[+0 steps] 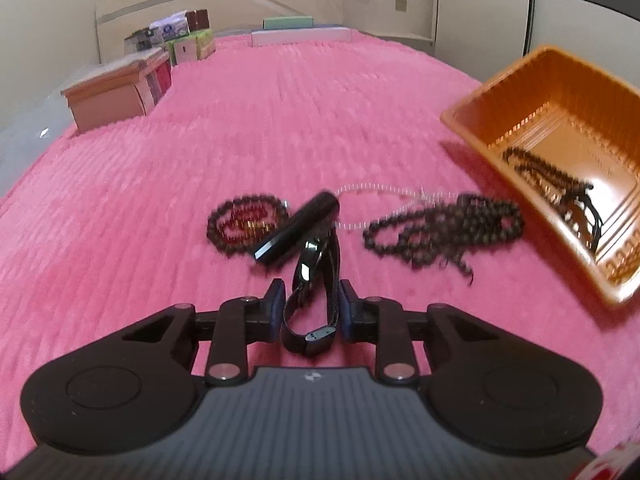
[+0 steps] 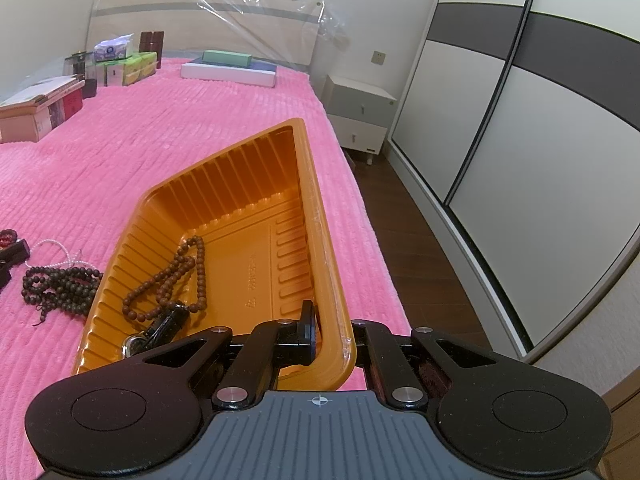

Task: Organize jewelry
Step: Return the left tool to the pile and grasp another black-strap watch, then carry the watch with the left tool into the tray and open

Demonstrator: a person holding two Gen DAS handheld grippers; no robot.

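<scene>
A black watch [image 1: 310, 268] with a mesh band stands on the pink bedspread, and my left gripper [image 1: 312, 292] is shut on its band. Just beyond it lie a black bar-shaped case [image 1: 296, 224], a dark and red bead bracelet [image 1: 244, 220], a clear bead string [image 1: 376, 192] and a heap of dark beads [image 1: 444, 228]. The orange tray [image 2: 224, 184] sits to the right, tilted. It holds a brown bead strand [image 2: 180, 276] and a black piece [image 2: 168, 320]. My right gripper [image 2: 324, 332] is shut on the tray's near corner wall, one finger inside and the other hidden outside.
The pink bedspread [image 1: 280, 120] stretches far ahead. A wooden box [image 1: 116, 92] sits at its left edge, with cartons [image 1: 188, 40] and flat boxes [image 2: 232, 68] by the headboard. Right of the bed are a nightstand [image 2: 360, 116], dark floor [image 2: 420, 248] and wardrobe doors [image 2: 520, 140].
</scene>
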